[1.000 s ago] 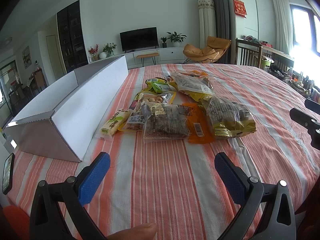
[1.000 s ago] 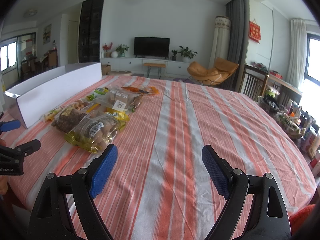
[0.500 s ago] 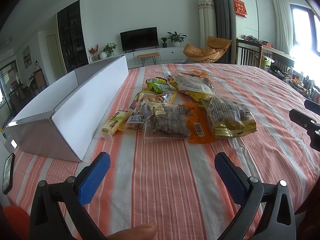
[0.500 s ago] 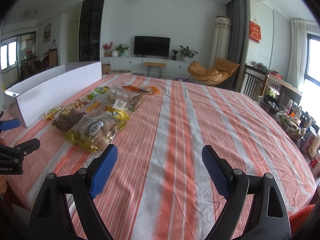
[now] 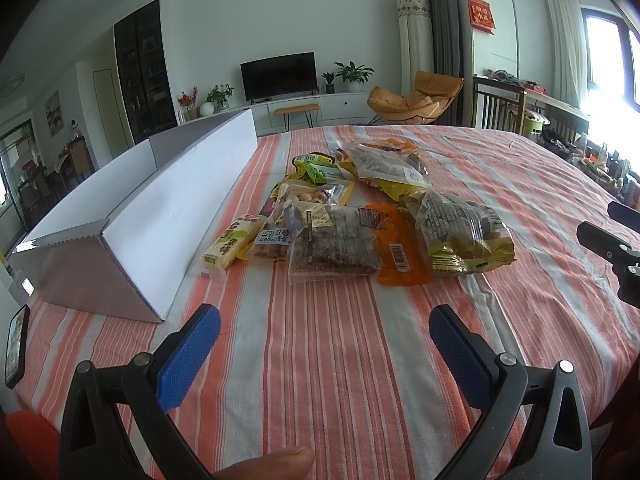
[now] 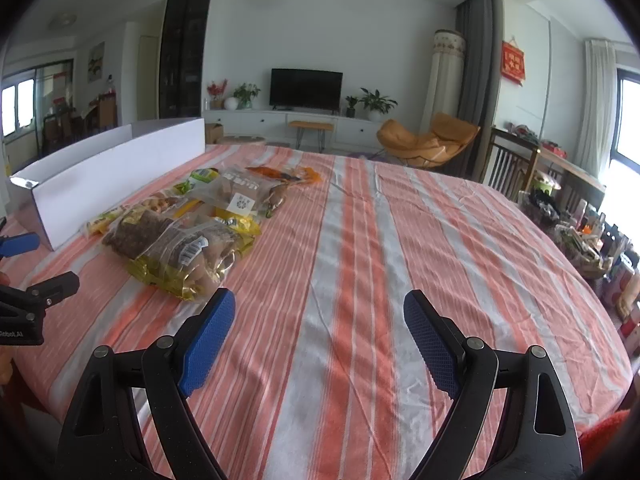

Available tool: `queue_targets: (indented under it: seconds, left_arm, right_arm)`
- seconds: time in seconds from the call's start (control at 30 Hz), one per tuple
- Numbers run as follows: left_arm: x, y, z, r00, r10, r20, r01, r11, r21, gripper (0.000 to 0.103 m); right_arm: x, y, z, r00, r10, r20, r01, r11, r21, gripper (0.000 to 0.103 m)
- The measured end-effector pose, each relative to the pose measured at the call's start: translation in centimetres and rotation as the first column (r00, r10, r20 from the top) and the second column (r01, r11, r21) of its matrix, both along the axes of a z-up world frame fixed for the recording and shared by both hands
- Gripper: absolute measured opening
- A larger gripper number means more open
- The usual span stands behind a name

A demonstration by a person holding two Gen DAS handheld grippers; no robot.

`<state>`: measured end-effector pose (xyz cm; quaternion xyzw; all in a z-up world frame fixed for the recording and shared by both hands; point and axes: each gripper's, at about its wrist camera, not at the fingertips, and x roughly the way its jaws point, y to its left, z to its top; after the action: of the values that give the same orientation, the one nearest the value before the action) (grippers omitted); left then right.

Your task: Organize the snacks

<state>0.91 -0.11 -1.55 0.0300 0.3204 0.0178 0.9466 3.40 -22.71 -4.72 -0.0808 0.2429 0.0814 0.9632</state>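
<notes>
A pile of snack packets lies on the striped tablecloth (image 5: 340, 360): a clear bag of brown bars (image 5: 334, 248), a gold-edged bag (image 5: 460, 236), an orange packet (image 5: 396, 252), a peanut packet (image 5: 268, 240), a yellow bar (image 5: 232, 246) and a green pack (image 5: 320, 170). The long white box (image 5: 168, 216) stands to their left, open at the top. My left gripper (image 5: 324, 340) is open and empty, short of the pile. My right gripper (image 6: 318, 328) is open and empty, right of the pile; the gold-edged bag (image 6: 188, 260) lies just ahead of its left finger.
A phone (image 5: 16, 346) lies at the table's left edge. The tablecloth (image 6: 400, 240) stretches to the right of the pile. Chairs and a cluttered shelf (image 6: 580, 240) stand beyond the table's right edge. The left gripper also shows in the right wrist view (image 6: 24, 280).
</notes>
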Motion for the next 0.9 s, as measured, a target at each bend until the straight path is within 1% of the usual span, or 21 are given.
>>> queue_targets:
  seconds: [0.9]
  left_arm:
    - [0.12, -0.09, -0.35, 1.000, 0.008, -0.012, -0.008, 1.000, 0.013, 0.103]
  right_arm:
    - [0.05, 0.06, -0.17, 1.000, 0.001, -0.004, -0.001, 1.000, -0.001, 0.089]
